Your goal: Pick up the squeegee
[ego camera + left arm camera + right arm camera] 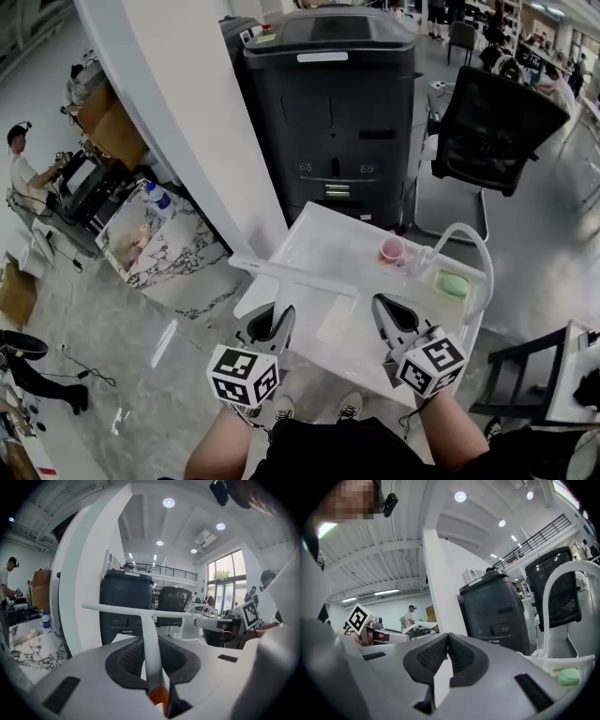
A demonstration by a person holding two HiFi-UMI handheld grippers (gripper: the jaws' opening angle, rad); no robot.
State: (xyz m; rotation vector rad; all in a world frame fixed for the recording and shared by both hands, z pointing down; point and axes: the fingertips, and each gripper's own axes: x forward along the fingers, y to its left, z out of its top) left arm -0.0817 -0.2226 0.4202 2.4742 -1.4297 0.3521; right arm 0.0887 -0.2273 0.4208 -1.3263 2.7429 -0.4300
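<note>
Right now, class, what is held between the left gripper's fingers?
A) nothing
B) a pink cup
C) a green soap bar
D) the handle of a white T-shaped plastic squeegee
D: the left gripper view shows the white T-shaped plastic squeegee clamped by its handle between the fingers of the left gripper.

Two grippers (pixel 281 317) (pixel 386 309), one squeegee (pixel 291 274), one pink cup (pixel 393 248), one green oval object (pixel 454 284)

A glossy grey floor (pixel 112 328) runs past a broad white pillar (pixel 187 103), a tall dark grey machine cabinet (pixel 333 112) and a black mesh office chair (pixel 502 127); round ceiling lamps (pixel 168 502) and tall windows (pixel 225 581) give light
</note>
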